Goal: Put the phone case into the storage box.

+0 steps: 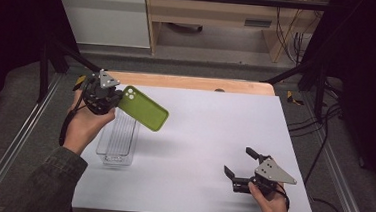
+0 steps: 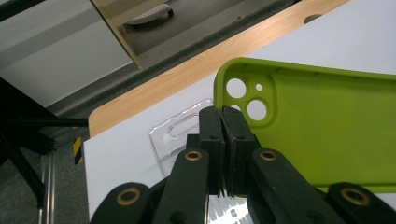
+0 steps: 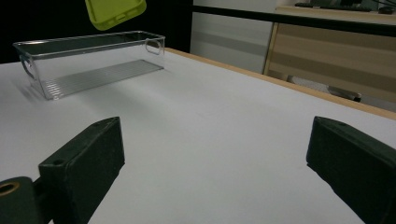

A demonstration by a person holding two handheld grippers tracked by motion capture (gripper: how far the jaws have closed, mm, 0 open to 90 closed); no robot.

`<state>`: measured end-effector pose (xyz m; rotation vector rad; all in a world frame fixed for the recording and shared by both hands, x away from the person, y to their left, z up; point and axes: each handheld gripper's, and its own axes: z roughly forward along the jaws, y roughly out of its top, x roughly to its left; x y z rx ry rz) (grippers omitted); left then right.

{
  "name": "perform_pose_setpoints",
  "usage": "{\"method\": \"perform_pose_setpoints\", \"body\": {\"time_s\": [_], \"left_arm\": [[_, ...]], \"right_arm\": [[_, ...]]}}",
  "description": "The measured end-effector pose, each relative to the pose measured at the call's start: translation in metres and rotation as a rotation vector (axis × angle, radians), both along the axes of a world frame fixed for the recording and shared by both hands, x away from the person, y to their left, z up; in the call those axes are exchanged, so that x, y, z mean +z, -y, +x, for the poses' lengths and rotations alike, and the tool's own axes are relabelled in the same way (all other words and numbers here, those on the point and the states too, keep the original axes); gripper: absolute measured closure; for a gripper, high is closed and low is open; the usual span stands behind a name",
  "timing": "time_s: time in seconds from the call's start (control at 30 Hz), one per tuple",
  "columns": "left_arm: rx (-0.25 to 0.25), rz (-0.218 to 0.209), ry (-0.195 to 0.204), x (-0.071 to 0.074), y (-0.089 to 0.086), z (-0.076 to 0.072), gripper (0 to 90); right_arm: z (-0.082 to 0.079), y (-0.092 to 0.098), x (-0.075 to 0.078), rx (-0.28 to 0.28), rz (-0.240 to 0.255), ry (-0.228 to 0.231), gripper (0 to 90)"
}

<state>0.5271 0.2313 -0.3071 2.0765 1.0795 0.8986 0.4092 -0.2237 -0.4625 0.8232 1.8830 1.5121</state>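
Note:
A lime-green phone case (image 1: 145,109) hangs tilted in the air above the far end of a clear plastic bin (image 1: 108,156). My left gripper (image 1: 118,99) is shut on the case's edge beside the camera cutouts. In the left gripper view the jaws (image 2: 221,112) press together on the rim of the case (image 2: 327,126), with the bin (image 2: 170,133) below. My right gripper (image 1: 238,161) rests low at the front right of the table, jaws wide apart and nothing between them. The right gripper view (image 3: 215,135) looks across the mat toward the bin (image 3: 93,58) and the case (image 3: 116,11) above it.
A white mat (image 1: 209,137) covers the table, with a wooden strip (image 1: 192,83) along its far edge. Black frame bars and metal rails flank both sides. Wooden furniture (image 1: 207,17) stands beyond the table.

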Motion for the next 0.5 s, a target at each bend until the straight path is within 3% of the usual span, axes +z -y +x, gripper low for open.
{"method": "perform_pose_setpoints", "body": {"time_s": [0.23, 0.5], "left_arm": [[0.011, 0.06, -0.013, -0.005, -0.009, 0.005, 87.0], [0.033, 0.061, -0.004, -0.001, -0.018, 0.006, 87.0]], "right_arm": [[0.001, 0.0, -0.002, 0.004, 0.021, 0.002, 4.0], [0.002, -0.002, -0.003, 0.005, 0.027, 0.007, 3.9]]}}
